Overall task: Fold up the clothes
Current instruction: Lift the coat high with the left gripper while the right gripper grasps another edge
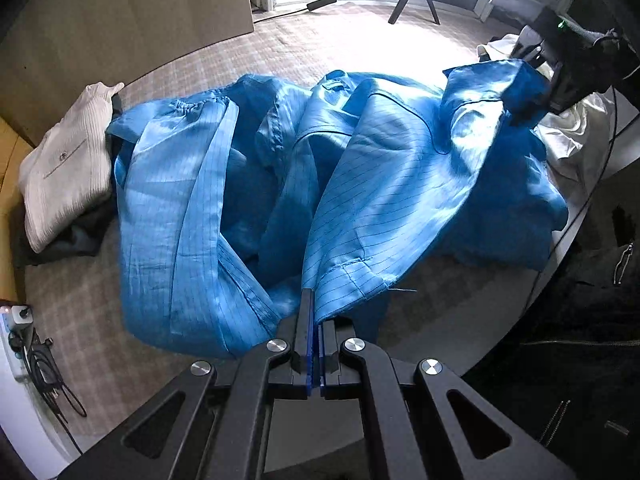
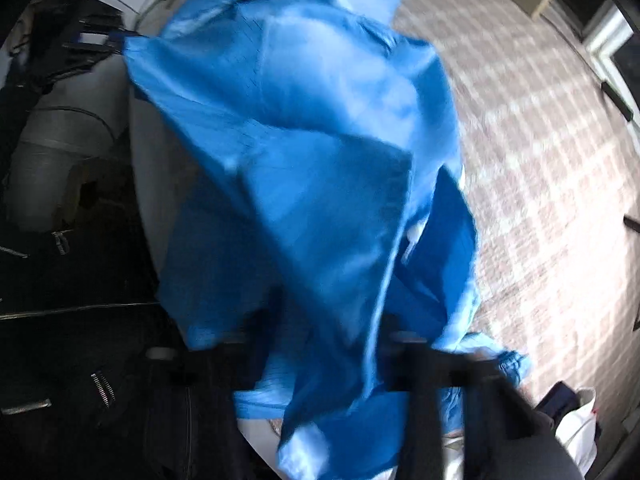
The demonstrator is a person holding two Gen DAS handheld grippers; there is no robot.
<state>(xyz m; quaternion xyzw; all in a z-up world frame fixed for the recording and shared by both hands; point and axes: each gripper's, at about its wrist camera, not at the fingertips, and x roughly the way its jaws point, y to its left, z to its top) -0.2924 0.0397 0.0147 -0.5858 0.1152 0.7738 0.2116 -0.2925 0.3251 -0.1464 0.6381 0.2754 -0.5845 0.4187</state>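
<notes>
Your left gripper (image 1: 316,344) is clamped on a hemmed corner of the blue pinstriped garment (image 1: 360,184), its blue-padded fingers (image 1: 309,356) pressed together with fabric pinched between them. The garment spreads in loose folds across the checked surface (image 1: 320,52), one elastic-cuffed sleeve (image 1: 200,106) lying toward the far left. At upper right, your right gripper (image 1: 560,84) holds another raised corner of the same garment; its own blurred view is filled with blue cloth (image 2: 320,160), so whether its jaws meet cannot be seen there. A folded white ribbed sweater (image 1: 64,164) sits just left of the garment, crumpled white fabric (image 1: 568,140) behind its right edge.
</notes>
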